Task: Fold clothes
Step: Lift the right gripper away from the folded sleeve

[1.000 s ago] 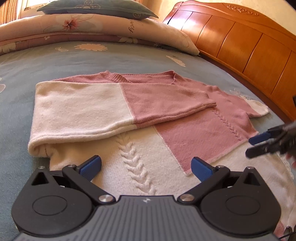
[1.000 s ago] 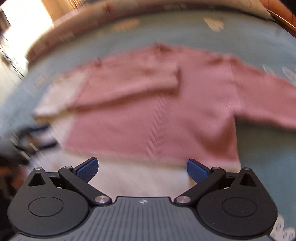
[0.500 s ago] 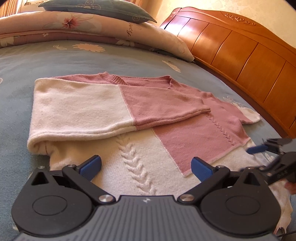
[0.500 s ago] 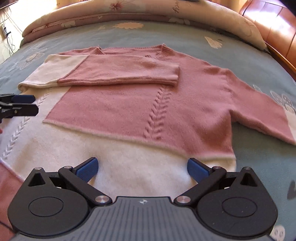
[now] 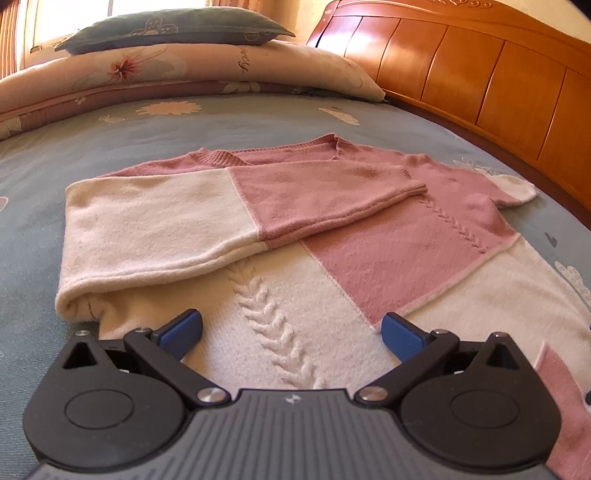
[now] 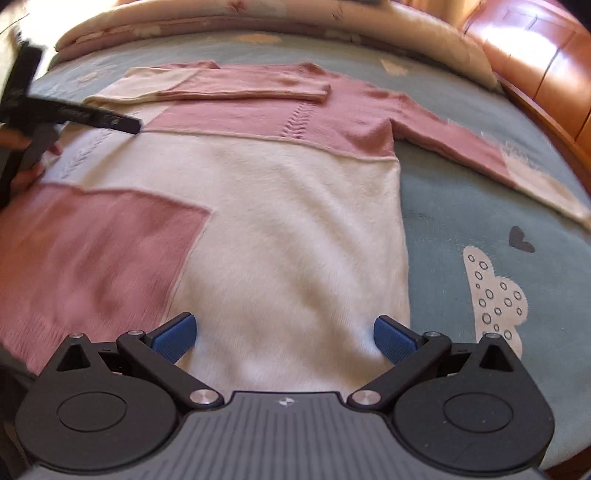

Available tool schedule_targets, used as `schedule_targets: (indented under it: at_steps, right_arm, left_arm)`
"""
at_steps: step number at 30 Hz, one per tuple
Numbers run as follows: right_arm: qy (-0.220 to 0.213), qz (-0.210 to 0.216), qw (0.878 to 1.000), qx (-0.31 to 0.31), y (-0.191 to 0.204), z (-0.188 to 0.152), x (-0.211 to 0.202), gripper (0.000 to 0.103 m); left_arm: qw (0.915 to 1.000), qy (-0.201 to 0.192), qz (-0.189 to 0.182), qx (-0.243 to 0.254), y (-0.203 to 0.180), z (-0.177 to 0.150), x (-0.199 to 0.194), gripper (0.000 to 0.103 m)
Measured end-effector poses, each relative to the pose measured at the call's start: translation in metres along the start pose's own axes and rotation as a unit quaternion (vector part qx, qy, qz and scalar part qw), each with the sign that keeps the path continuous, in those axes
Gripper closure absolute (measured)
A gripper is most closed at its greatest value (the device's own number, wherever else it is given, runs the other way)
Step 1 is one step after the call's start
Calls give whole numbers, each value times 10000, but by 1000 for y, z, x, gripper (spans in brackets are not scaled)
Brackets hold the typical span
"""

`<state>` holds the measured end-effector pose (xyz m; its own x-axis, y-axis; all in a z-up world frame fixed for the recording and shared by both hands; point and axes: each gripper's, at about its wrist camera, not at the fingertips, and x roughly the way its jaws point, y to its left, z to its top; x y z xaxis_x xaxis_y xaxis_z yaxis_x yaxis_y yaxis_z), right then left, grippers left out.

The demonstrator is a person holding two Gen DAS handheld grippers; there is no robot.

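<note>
A pink and cream knit sweater (image 5: 332, 236) lies flat on the blue bedspread (image 5: 166, 125); it also shows in the right wrist view (image 6: 288, 206). One sleeve (image 5: 229, 206) is folded across the chest. The other sleeve (image 6: 480, 151) lies stretched out to the right. My left gripper (image 5: 291, 330) is open and empty, low over the cream part near the sweater's left side. My right gripper (image 6: 284, 334) is open and empty over the cream lower part, near the hem. The left gripper's body shows in the right wrist view (image 6: 74, 114) at the sweater's left edge.
A wooden headboard (image 5: 498, 74) runs along the right. Pillows (image 5: 177, 26) and a folded floral quilt (image 5: 184, 70) lie at the far end of the bed. Bare bedspread (image 6: 480, 258) lies to the right of the sweater.
My right gripper has pulled back toward the hem and left the left wrist view. My left gripper has shifted slightly, staying low by the folded sleeve. Both stay open.
</note>
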<state>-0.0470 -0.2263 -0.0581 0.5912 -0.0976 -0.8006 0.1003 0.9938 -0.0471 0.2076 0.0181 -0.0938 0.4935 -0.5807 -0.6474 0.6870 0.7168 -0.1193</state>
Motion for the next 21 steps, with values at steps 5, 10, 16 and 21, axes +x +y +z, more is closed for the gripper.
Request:
schedule_targets:
  at_steps: [5,10,16,21]
  right_arm:
    - [-27,96,9997,221,5,1,-5,0]
    - [-48,190,9989,432,10,3,-9,0]
    - [12,518,9987,22,36,3,-7,0]
    - [18,507,9984,-232,39,-5,-5,0]
  left_arm:
    - [10000,-16,17,3,0,-1,-1,1]
    - [10000,-19,6,-8,0,-1,0,1]
    - [10000,-18,2,-8,0,-1,0,1]
    - [10000,-12,18,10,0,-1,0,1]
